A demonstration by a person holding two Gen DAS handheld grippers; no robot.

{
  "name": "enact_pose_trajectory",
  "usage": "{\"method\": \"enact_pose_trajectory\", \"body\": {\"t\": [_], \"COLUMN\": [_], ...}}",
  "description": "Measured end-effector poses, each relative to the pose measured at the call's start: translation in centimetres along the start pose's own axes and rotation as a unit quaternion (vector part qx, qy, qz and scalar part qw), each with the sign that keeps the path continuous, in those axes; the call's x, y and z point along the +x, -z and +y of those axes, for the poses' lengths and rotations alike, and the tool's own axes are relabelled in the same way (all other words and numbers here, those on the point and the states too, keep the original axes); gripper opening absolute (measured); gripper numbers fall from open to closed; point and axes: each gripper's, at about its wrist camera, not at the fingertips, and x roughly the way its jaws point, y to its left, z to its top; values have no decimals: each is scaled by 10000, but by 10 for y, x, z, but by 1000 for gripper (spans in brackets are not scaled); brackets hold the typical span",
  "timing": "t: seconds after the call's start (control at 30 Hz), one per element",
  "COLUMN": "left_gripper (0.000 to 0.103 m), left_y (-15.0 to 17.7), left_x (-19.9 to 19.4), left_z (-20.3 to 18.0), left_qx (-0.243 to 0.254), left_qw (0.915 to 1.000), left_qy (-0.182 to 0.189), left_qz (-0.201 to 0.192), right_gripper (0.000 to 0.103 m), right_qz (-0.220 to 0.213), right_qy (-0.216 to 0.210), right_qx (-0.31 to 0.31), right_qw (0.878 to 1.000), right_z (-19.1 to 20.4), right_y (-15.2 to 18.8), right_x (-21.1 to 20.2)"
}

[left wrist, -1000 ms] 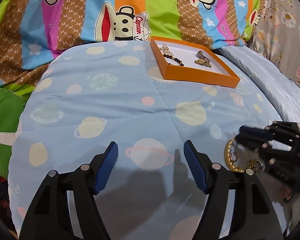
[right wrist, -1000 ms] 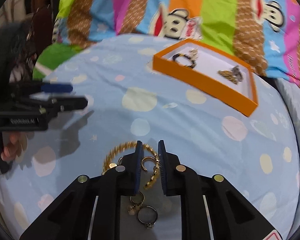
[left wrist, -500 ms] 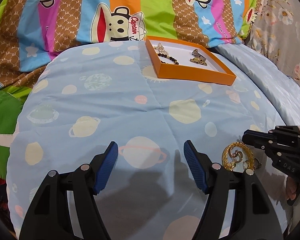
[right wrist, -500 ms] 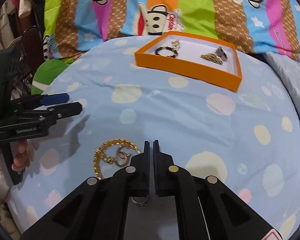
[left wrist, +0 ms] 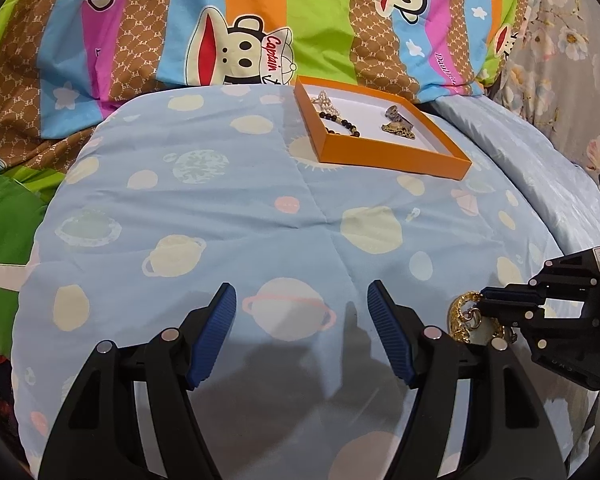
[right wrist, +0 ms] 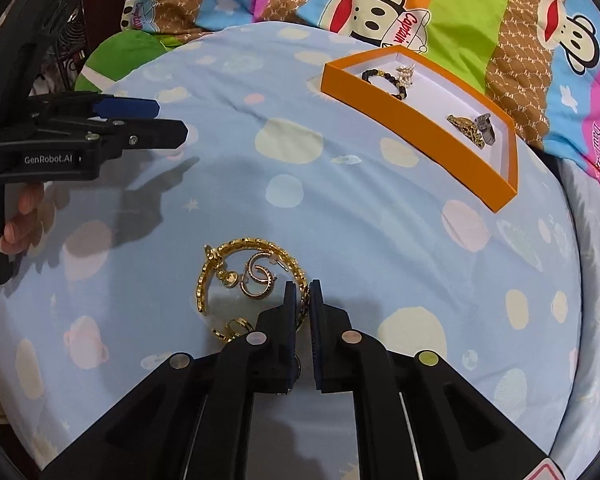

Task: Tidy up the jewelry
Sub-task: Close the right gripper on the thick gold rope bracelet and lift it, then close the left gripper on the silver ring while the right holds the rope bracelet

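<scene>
A gold chain bracelet [right wrist: 216, 276] lies on the blue planet-print quilt [right wrist: 340, 216], with gold hoop earrings [right wrist: 258, 278] inside its loop and a ring [right wrist: 236, 326] beside it. My right gripper [right wrist: 303, 294] is shut on the bracelet's near-right edge; it also shows in the left wrist view [left wrist: 486, 300]. My left gripper [left wrist: 302, 312] is open and empty above the quilt, left of the jewelry. The orange tray [left wrist: 392, 158] at the back holds a dark bead bracelet [left wrist: 340, 120], a pearl piece [left wrist: 324, 98] and a gold brooch [left wrist: 398, 128].
A striped cartoon-monkey bedsheet [left wrist: 260, 28] lies behind the quilt. A green cushion [left wrist: 4, 220] sits at the left. Floral fabric [left wrist: 572, 40] is at the far right. The quilt falls away at its rounded edges.
My right gripper lifted off the jewelry pile, shut, then came back down onto the bracelet's edge. The tray now looks closer in both views. My left gripper stayed open.
</scene>
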Motion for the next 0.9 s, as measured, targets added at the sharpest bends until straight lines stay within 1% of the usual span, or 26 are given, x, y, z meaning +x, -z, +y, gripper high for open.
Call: {"method": "enact_pose_trajectory", "body": {"t": [0.13,0.23,0.3,0.33,0.37,0.43,0.5,0.53,0.57,0.63,0.7,0.77,0.8,0.87,0.9], "left_gripper": [66,66,66,66,66,66,66,66,66,66,66,66,66,66,66], "left_y": [1,1,1,1,1,1,1,1,2,2,3,5,6,7,8], "left_x": [1,1,1,1,0,-1,-2,-3,-4,-6,-8,-11,-14,-17,-18], "left_z": [-2,-1,0,1,0,-1,-2,-2,-3,-4,-8,-11,-12,-13,-14], "left_qx": [46,10,-18,-25,-26,-18,-8,-12,-18,-14,12,15,7,-24,-45], "left_qw": [10000,10000,10000,10000,10000,10000,10000,10000,10000,9999,9999,9998,9997,9996,9995], "left_qy": [-12,-9,1,12,15,32,36,40,56,93,114,168,196,228,248], "left_qz": [10,10,10,11,11,1,-28,-43,-55,-74,-94,-121,-148,-181,-191], "right_gripper": [4,4,4,4,4,4,4,4,4,4,4,4,4,4,4], "right_qz": [-253,-857,-1493,-1726,-2004,-2426,-2855,-3079,-3241,-3643,-3848,-4103,-4158,-4082,-4052], "right_qy": [46,391,669,816,1116,1692,2264,2569,2742,3122,3431,3653,3682,3598,3448], "right_qx": [186,221,249,233,158,-1,-12,-19,-30,7,11,214,324,474,617], "right_qw": [9995,9953,9862,9813,9732,9553,9312,9161,9054,8774,8569,8353,8309,8376,8445], "right_z": [1,8,13,16,21,33,42,47,50,58,62,64,62,58,53], "right_y": [1,8,16,19,24,32,40,44,47,51,49,50,48,44,42], "right_x": [0,-15,-33,-39,-46,-55,-64,-70,-74,-84,-89,-99,-102,-106,-108]}}
